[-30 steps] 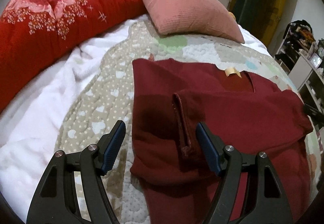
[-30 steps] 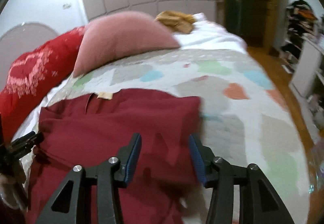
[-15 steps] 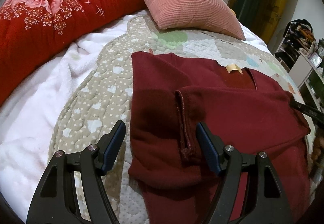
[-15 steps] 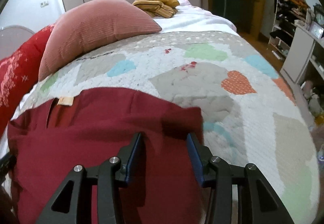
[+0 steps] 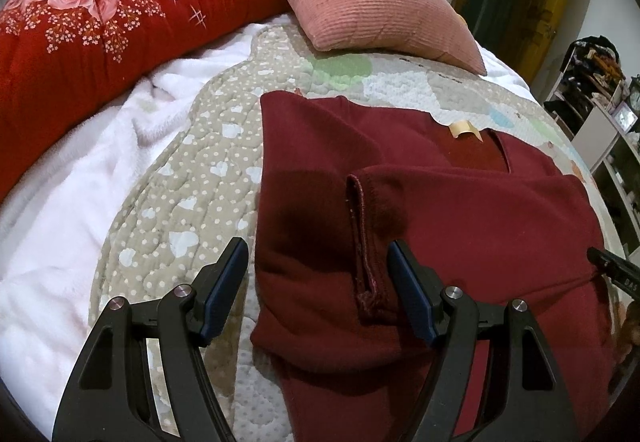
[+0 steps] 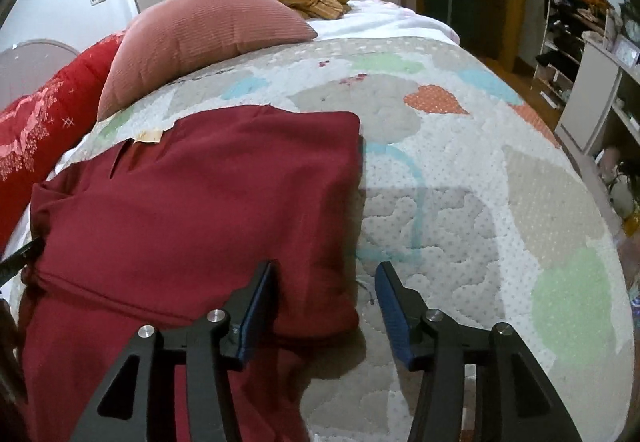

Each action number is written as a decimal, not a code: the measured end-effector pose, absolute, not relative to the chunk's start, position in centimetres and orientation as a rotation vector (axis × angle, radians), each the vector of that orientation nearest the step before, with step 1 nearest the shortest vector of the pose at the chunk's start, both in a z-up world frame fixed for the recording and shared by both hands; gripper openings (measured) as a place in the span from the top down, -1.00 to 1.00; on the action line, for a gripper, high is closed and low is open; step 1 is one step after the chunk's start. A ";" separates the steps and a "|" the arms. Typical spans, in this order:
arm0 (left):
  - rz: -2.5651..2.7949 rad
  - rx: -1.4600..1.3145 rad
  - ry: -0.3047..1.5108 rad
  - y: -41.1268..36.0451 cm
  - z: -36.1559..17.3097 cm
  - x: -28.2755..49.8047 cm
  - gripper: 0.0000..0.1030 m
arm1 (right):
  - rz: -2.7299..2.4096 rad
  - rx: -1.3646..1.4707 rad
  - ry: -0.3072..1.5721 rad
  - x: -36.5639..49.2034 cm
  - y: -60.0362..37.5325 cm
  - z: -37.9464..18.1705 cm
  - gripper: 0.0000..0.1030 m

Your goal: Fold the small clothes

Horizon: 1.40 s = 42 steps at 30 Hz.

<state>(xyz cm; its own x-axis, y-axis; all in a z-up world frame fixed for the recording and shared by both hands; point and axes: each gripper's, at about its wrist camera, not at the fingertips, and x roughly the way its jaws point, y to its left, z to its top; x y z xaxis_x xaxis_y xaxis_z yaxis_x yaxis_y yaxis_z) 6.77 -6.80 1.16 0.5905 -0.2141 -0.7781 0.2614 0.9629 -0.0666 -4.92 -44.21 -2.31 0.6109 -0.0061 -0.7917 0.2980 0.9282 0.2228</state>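
The maroon sweater (image 5: 460, 226) lay on the bed's patchwork quilt (image 6: 480, 202), sleeves folded inward, apparently for a next fold. Beyond the sweater sat a pink pillow (image 5: 372, 2). Left tongs (image 5: 318, 290) hung released over its cuff; right tongs (image 6: 324, 302) were opening astride its edge, gripping nothing. Its hem was cut off.

Indoor light, moderately bright and soft, coming from above; dark shadow patches lie on the maroon sweater (image 5: 460, 226) just ahead of the left gripper (image 5: 316, 270), and a grey shadow falls across the quilt (image 6: 460, 210) ahead of the right gripper (image 6: 326, 284). Both views show strong fisheye bending, with black vignette in the corners and room edges curved. Left view is sharp; right view slightly soft on the sweater's near folds, doorway behind dim.
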 end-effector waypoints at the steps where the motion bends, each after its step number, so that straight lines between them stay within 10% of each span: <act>1: -0.277 0.055 0.899 -6.8 1.2 6.8 -0.41 | -0.187 0.337 0.905 -5.0 -44.0 -2.1 0.05; 42: -0.261 0.152 0.859 -7.4 2.9 2.2 -0.42 | -0.181 0.282 0.901 -5.5 -40.6 0.7 0.03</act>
